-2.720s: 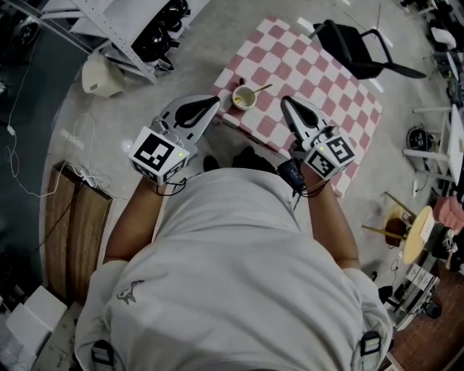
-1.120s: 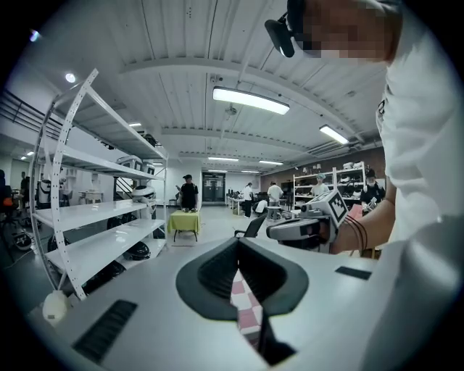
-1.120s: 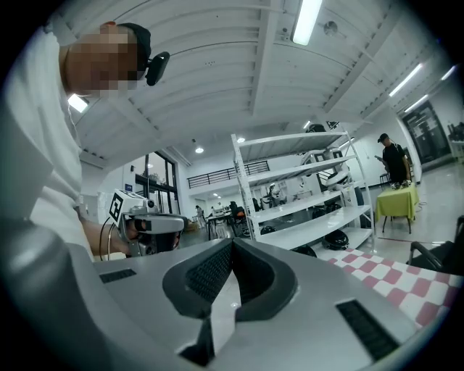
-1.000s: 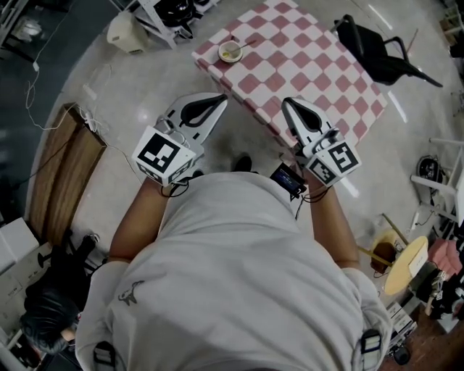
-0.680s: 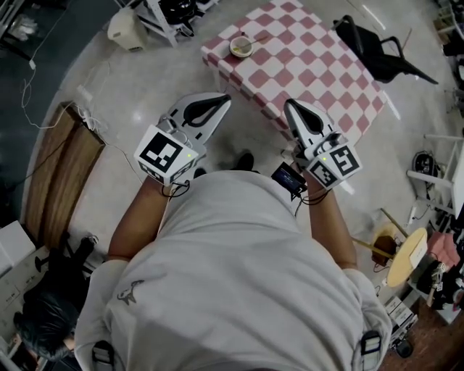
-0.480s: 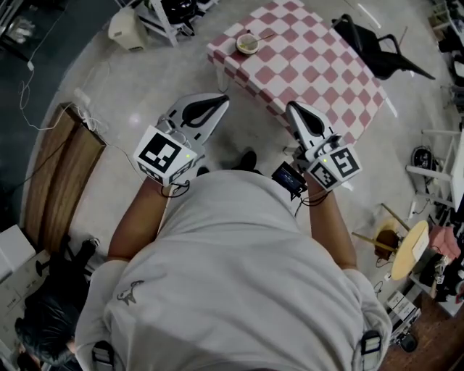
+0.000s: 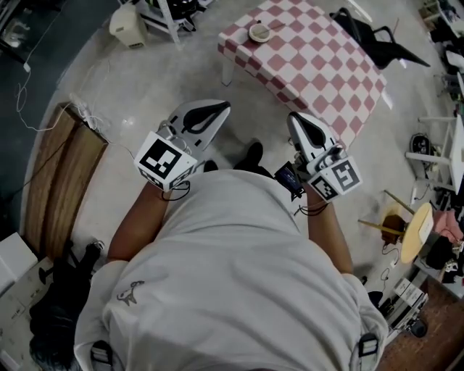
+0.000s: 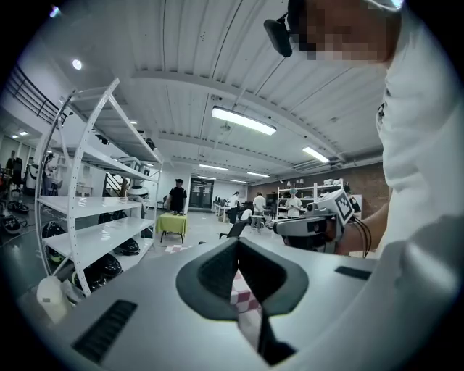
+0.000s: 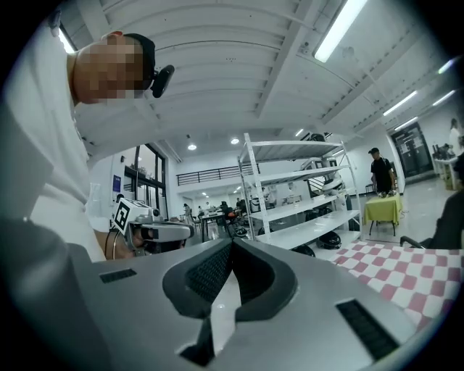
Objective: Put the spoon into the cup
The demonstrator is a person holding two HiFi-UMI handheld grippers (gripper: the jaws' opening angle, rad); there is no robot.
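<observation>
The small pale cup (image 7: pixel 259 32) stands near the far left corner of the red-and-white checked table (image 7: pixel 319 65). A thin spoon handle (image 7: pixel 270 26) seems to stick out of it to the right, though it is too small to be sure. My left gripper (image 7: pixel 220 108) and right gripper (image 7: pixel 295 117) are held close to my chest, over the floor and well short of the table. Both are shut with nothing between the jaws. In the left gripper view the jaws (image 8: pixel 238 243) meet, and the same holds in the right gripper view (image 9: pixel 232 245).
A black chair (image 7: pixel 377 43) stands beyond the table's right end. White shelving (image 8: pixel 94 217) and a cream container (image 7: pixel 123 14) are at the far left. A wooden board (image 7: pixel 61 181) and cables lie on the floor to my left. People stand far off in the hall.
The table with the cup has drifted up and away in the head view as I backed off from it. Both grippers stay shut and near my body.
</observation>
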